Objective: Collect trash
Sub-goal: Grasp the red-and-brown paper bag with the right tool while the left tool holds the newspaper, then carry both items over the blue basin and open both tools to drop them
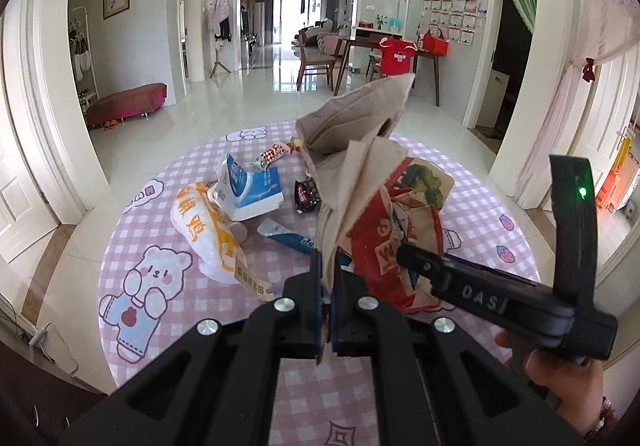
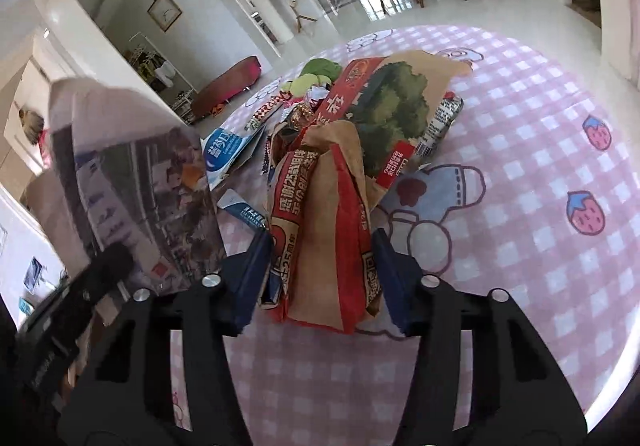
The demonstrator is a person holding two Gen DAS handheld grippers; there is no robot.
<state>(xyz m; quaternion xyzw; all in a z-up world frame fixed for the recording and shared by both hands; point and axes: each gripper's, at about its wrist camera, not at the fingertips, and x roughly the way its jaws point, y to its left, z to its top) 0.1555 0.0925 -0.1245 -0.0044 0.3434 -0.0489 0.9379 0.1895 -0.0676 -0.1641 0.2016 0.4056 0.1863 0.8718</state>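
The left tongs (image 1: 327,278) are clamped together on the lower edge of a plain brown paper bag (image 1: 352,125), which stands up tall from the blue pads and flares open at the top. In the right wrist view that same bag (image 2: 132,181) shows a printed side at the left of the frame, blurred.

The right tongs (image 2: 324,266) stand partly apart, straddling a crumpled red-and-brown paper bag (image 2: 320,246) that lies on the pink checked surface (image 2: 540,149). The left pad seems to touch the paper, though I cannot be sure either pad presses on it. From the left wrist view the right tongs (image 1: 404,258) reach in from the right, held by a hand (image 1: 560,386), with the red-and-brown bag (image 1: 380,238) right at their tip.

Behind this bag lies a brown bag printed with a green tree (image 2: 396,109), with a small tube-shaped wrapper (image 2: 440,121) just beside it. Further left on the surface are a blue-and-white package (image 1: 252,189), a white-and-orange plastic bag (image 1: 204,230), a dark snack wrapper (image 1: 306,195) and a red-and-white candy wrapper (image 1: 272,155), all scattered near each other.
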